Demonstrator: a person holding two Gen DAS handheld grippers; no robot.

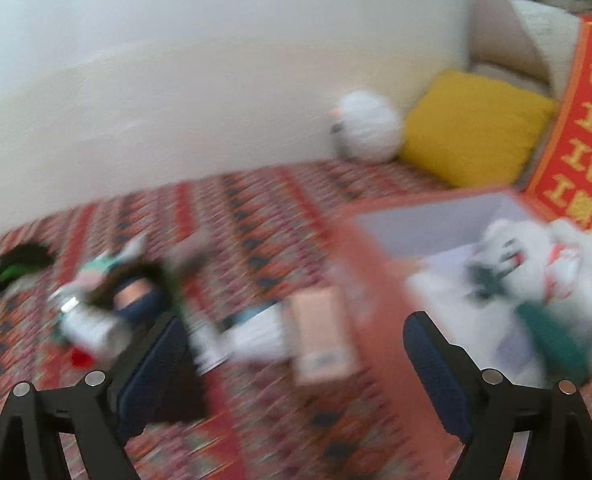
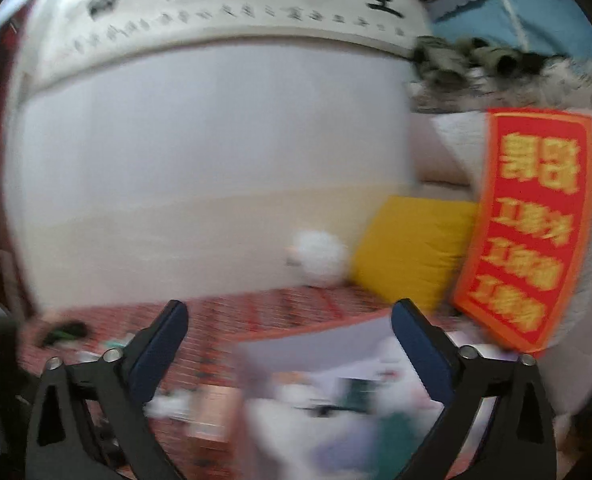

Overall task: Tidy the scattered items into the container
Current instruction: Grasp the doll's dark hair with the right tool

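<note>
Left gripper [image 1: 296, 356]: dark-padded fingers spread wide, nothing between them. Right gripper [image 2: 289, 340]: likewise spread, empty.

Pale pink cardboard carton [image 1: 322, 334]: lay on the woven red patterned rug [image 1: 255, 216], just beside the box's wall. Judged light, stiff, smooth-sided; best pinched across its narrow faces.

Small doll with dark hair and pale clothes [image 1: 111, 304]: on the rug, left. Judged light, soft; take by the torso.

Red-walled open box with pale lining [image 1: 436, 220]: held a fluffy white plush toy [image 1: 544, 264].

Black-and-green item [image 1: 11, 272]: farther left, blurred.

Mustard fabric cushion [image 1: 476, 128]: against the wall.
</note>
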